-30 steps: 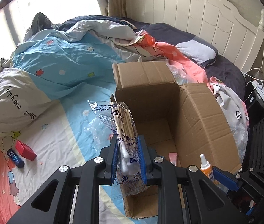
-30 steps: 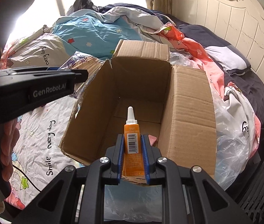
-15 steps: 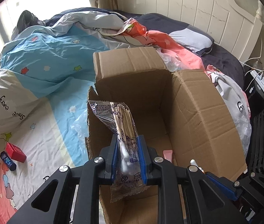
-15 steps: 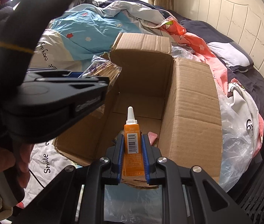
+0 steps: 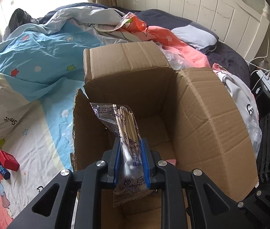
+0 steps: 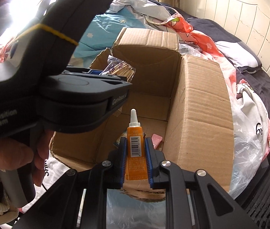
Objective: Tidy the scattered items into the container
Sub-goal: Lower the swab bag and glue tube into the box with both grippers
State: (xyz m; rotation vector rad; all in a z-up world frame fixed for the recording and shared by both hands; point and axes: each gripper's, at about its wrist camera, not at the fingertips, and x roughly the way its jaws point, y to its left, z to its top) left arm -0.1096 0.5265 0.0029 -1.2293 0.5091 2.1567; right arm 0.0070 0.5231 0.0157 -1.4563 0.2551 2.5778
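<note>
An open cardboard box (image 5: 207, 114) stands on the bed; it also shows in the right wrist view (image 6: 199, 103). My left gripper (image 5: 130, 152) is shut on a clear packet of cotton swabs (image 5: 127, 129) and holds it over the box's left part. The packet's far end shows in the right wrist view (image 6: 121, 68). My right gripper (image 6: 136, 152) is shut on an orange glue tube (image 6: 135, 143) with a white nozzle, above the box's near edge. A small pink item (image 6: 157, 139) lies on the box floor.
A red box (image 5: 8, 160) and a dark blue stick (image 5: 1, 170) lie on the sheet at the left. A rumpled quilt (image 5: 45, 43) lies beyond the box. A clear plastic bag (image 6: 249, 143) is at the box's right. A white headboard (image 5: 211, 9) is behind.
My left gripper has carried the swab packet rightward, from beside the box's left wall to over its opening. It now fills the left of the right wrist view. The right gripper has barely moved.
</note>
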